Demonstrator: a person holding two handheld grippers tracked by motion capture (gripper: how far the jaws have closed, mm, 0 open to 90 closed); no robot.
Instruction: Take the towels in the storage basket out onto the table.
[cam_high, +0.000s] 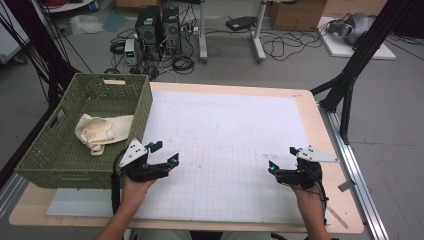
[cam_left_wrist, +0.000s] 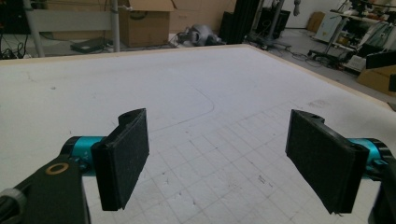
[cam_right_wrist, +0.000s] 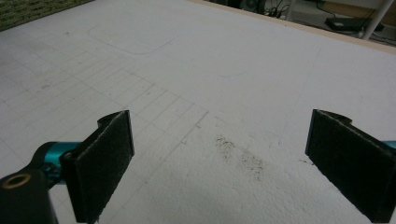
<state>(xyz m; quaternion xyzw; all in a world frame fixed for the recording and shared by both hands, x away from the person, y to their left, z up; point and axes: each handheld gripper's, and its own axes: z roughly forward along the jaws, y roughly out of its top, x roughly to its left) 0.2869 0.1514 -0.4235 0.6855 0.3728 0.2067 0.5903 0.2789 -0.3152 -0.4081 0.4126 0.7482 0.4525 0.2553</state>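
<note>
Right beside the green basket (cam_high: 85, 127), at its near corner, you had your left claw (cam_high: 164, 152) hovering over the white mat (cam_high: 225, 135) with the jaws spread wide and nothing between them. You could see it clearly in the left gripper view too: left claw (cam_left_wrist: 217, 163) with both black pads well apart and just the gridded mat (cam_left_wrist: 187, 93) showing through the gap. Your left hand (cam_high: 134, 186) came up from the near edge of the counter (cam_high: 305, 100), close to the basket's front wall.

Inside the basket, the cream cloth (cam_high: 102, 132) lay crumpled on the bottom, towards the side facing the mat, not touching either claw. It was the nearest thing to your left claw, with the basket wall standing between them.

Far across the mat from the basket, your right claw (cam_high: 283, 159) sat low over the mat near the counter's right edge, also wide open and holding nothing. In the right gripper view, the right claw (cam_right_wrist: 219, 163) had its pads far apart, with a dark speckled smudge (cam_right_wrist: 238, 154) on the mat (cam_right_wrist: 210, 70) between them, and a strip of the basket's green weave (cam_right_wrist: 28, 9) peeking in at the top left corner. Your right hand (cam_high: 307, 192) was well apart from the basket and from your left one. Both claws pointed away from you, over the mat.
</note>
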